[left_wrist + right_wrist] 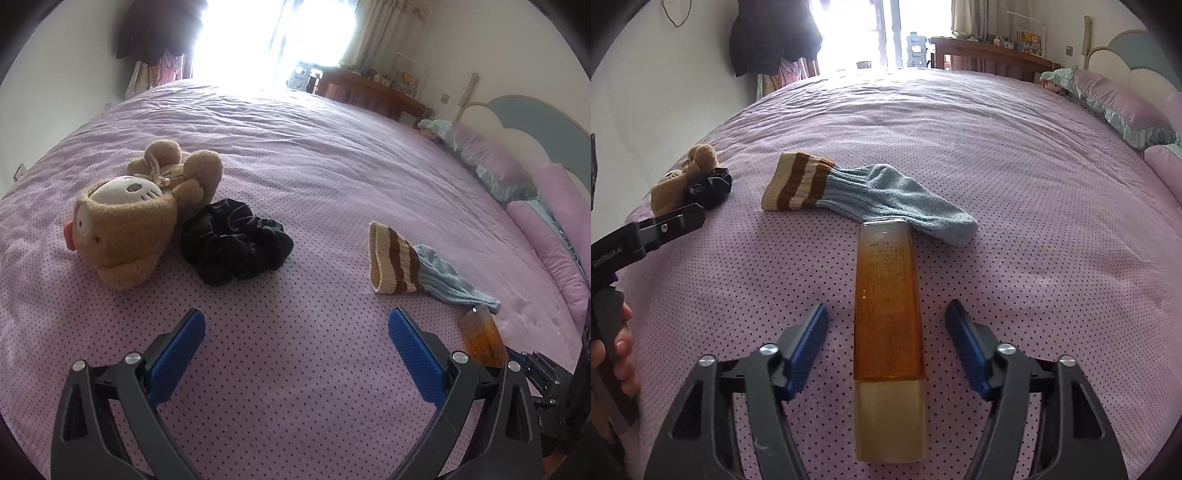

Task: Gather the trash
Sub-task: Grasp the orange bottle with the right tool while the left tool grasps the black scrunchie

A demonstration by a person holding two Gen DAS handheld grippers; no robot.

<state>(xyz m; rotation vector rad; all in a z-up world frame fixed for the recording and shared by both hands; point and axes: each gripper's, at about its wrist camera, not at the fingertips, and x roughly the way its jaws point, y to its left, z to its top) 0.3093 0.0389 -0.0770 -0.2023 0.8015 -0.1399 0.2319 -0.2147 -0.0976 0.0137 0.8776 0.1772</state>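
An amber plastic tube [888, 314] with a pale cap lies lengthwise on the pink dotted bedspread [1052, 258]. It runs between the fingers of my right gripper [886, 317], whose blue pads stand apart from its sides, so that gripper is open. The tube's far end touches a blue sock [871, 194] with a brown-striped cuff. In the left wrist view my left gripper [295, 325] hangs open over bare bedspread, with the sock [410, 266] ahead to the right, the tube [482, 341] at the right edge and a black scrunchie [234, 247] ahead to the left.
A brown plush toy [129, 210] lies against the scrunchie. Pink pillows [546, 229] and a padded headboard [524, 114] line the right side. A wooden desk [990, 51] and a bright window stand beyond the bed. A person's hand [620, 343] holds the left gripper at the left edge.
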